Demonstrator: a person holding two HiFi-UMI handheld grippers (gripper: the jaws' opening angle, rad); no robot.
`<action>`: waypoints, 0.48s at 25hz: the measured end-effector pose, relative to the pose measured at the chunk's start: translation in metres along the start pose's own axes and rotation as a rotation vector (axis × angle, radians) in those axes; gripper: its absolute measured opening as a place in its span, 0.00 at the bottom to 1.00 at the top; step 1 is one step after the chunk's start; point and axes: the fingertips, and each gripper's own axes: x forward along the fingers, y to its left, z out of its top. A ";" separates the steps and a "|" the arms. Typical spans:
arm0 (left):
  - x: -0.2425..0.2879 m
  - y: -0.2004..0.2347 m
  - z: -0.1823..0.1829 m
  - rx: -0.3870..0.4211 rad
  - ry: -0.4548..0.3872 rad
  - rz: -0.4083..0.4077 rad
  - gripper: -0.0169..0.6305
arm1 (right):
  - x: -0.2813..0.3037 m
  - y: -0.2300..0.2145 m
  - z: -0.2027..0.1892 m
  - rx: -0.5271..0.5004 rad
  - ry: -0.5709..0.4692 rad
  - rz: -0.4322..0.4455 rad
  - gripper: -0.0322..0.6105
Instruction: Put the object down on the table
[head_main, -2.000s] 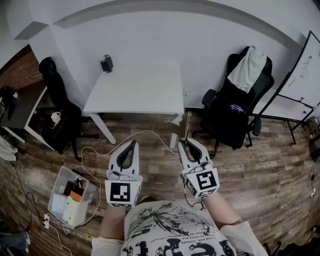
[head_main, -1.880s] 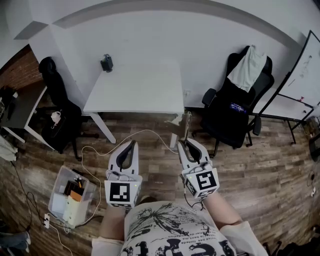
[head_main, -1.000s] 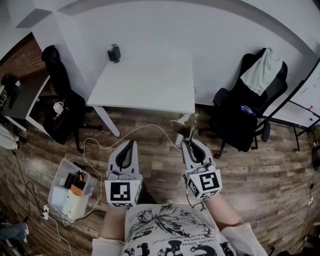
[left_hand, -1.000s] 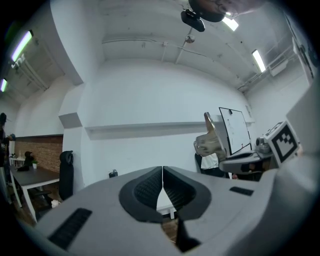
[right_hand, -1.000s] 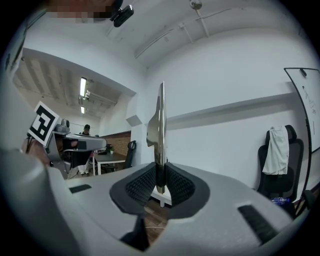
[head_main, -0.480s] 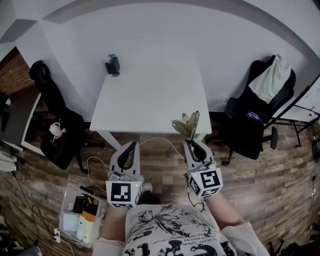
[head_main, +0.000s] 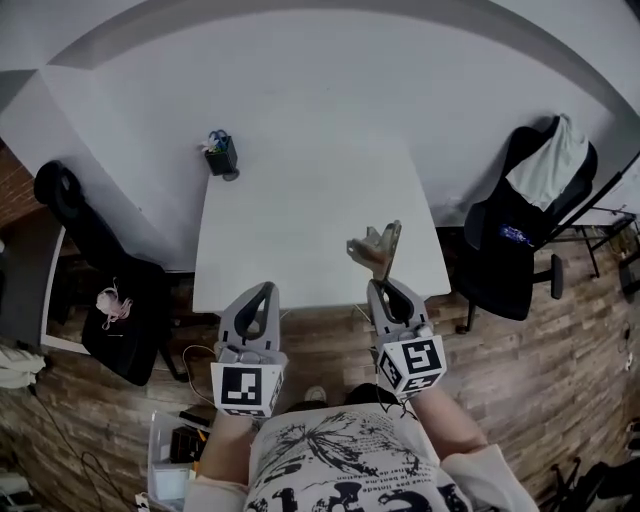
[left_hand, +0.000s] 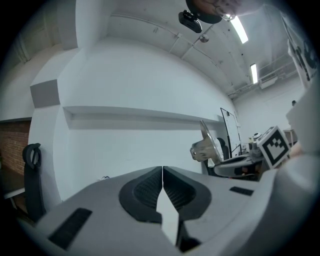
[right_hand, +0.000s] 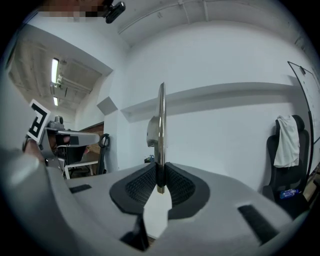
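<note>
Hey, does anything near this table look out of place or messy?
Nothing spilled or damaged. The pen cup stands upright on the white table, far left corner. Only untidy bits: a pale garment slung over the right office chair, and a storage bin on the floor.

left gripper (head_main: 262, 290), jaws together; right gripper (head_main: 385, 287), jaws in a grip; both seemingly level

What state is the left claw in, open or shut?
Shut: the left claw closes to one thin seam, with nothing held inside.
</note>
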 end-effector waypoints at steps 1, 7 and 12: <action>0.007 0.005 -0.003 0.002 -0.011 0.003 0.05 | 0.007 -0.001 -0.002 0.000 0.008 0.001 0.13; 0.053 0.028 -0.021 -0.002 0.007 0.014 0.05 | 0.064 -0.019 -0.009 0.008 0.034 0.020 0.13; 0.107 0.042 -0.021 0.006 0.013 0.059 0.05 | 0.120 -0.051 -0.011 0.020 0.049 0.065 0.13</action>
